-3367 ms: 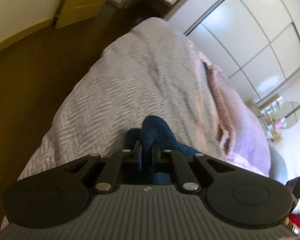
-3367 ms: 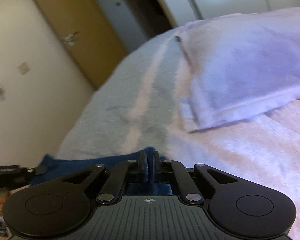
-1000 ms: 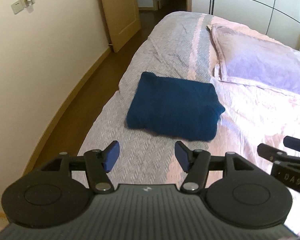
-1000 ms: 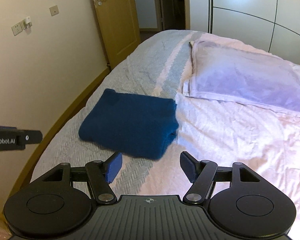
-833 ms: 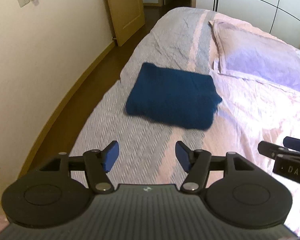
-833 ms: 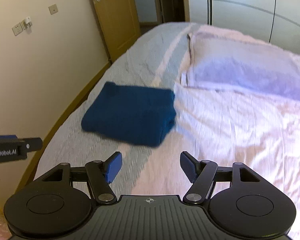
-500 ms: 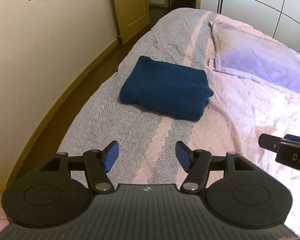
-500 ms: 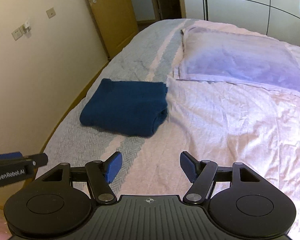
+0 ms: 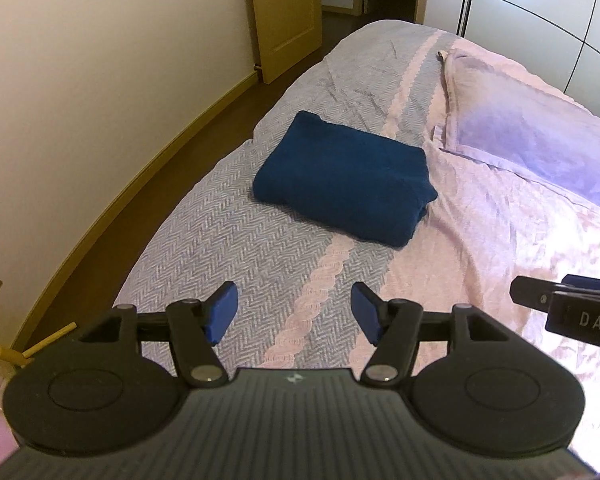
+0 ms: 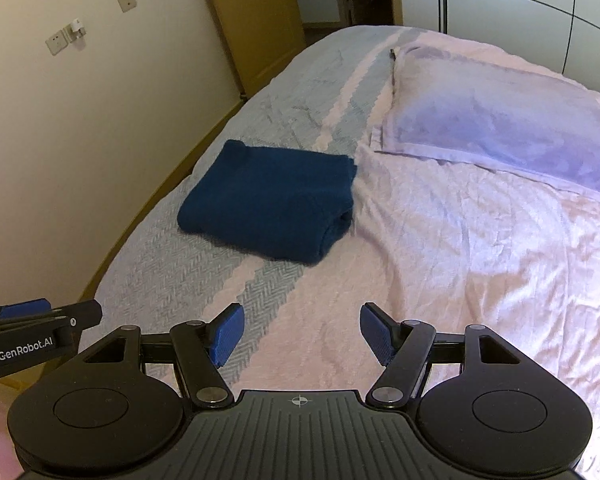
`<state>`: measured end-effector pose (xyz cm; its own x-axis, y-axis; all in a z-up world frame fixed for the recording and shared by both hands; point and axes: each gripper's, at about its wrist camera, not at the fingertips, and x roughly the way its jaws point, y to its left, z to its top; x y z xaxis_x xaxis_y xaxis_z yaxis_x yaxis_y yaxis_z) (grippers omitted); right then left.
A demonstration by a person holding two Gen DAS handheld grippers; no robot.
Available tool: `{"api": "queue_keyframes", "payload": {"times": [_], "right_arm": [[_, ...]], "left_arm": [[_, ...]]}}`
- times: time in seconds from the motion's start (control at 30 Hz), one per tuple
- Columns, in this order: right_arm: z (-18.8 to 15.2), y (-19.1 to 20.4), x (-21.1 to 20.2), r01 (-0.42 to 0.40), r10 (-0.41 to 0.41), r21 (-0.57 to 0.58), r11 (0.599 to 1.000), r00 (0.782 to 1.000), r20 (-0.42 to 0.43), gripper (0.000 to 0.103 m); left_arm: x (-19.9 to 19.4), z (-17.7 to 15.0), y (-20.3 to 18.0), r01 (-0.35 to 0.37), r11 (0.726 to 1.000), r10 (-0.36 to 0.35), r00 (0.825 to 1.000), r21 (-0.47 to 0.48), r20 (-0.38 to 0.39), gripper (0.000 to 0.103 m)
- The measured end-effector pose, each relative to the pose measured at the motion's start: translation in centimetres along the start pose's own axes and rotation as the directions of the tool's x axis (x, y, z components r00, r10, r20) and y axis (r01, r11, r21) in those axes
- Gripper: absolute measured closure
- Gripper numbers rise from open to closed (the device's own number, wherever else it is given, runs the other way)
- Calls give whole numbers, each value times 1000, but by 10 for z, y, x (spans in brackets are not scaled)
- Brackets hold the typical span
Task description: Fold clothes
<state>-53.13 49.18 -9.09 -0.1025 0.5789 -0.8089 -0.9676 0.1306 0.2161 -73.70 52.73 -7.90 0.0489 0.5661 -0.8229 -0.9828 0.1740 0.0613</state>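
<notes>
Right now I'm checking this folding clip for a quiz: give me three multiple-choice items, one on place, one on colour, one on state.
1. Where does the folded garment lie?
A on the floor
B on the bed
C on the pillow
2. What colour is it?
A dark blue
B red
C white
3. How are the left tongs and right tongs?
A both open, empty
B both gripping cloth
C one shut

Answers: 1 B, it rests on the grey herringbone cover; 2 A, plainly navy; 3 A, the pads stand apart with only bedding beyond.
</notes>
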Motion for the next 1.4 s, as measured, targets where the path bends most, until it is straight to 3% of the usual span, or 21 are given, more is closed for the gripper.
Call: {"api": "queue_keyframes", "payload": {"times": [0.47, 1.4], "right_arm": [[34, -7, 31, -8, 8, -13, 1000, 998, -56, 35], [64, -18, 105, 23, -18, 23, 999, 979, -204, 35]], "left_arm": [[31, 29, -6, 1, 1000, -1, 999, 13, -36, 44], [106, 67, -11, 37, 999, -31, 989, 38, -147, 44]]}}
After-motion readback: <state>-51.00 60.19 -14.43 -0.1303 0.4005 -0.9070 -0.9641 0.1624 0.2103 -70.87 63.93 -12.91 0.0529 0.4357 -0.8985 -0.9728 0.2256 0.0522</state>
